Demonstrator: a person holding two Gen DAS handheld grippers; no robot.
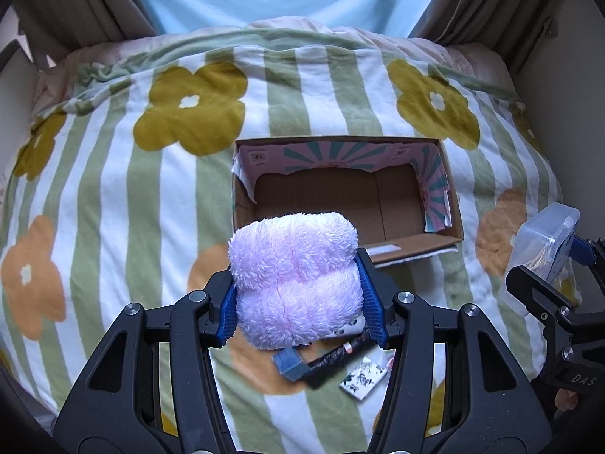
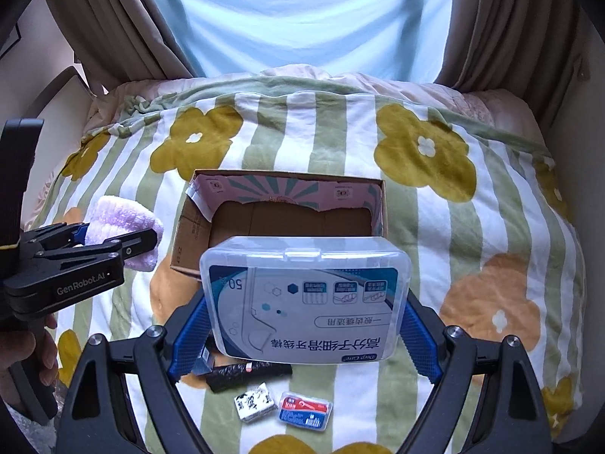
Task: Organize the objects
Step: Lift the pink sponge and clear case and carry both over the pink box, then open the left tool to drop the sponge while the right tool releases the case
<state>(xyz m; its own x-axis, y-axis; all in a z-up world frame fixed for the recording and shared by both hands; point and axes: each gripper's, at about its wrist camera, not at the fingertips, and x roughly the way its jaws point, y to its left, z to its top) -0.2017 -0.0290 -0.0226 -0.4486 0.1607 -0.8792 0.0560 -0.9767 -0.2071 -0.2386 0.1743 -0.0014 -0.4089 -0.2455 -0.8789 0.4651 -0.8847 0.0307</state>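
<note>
Striped floral blanket [image 1: 113, 189], beige curtains [image 2: 124, 30], left hand-held gripper [image 1: 298, 295] clamping pink towel [image 1: 295, 276], right hand-held gripper [image 2: 302, 325] gripping floss box [image 2: 306, 295].

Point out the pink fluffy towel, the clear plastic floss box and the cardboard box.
pink fluffy towel [image 1: 297, 283], left wrist view, middle of its front face.
clear plastic floss box [image 2: 306, 299], right wrist view, middle of the printed label.
cardboard box [image 1: 340, 198], left wrist view, bare floor inside.

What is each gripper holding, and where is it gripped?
Left gripper clamps the fluffy pink cloth bundle by its two sides. Right gripper clamps the clear plastic floss box by its short ends.
</note>
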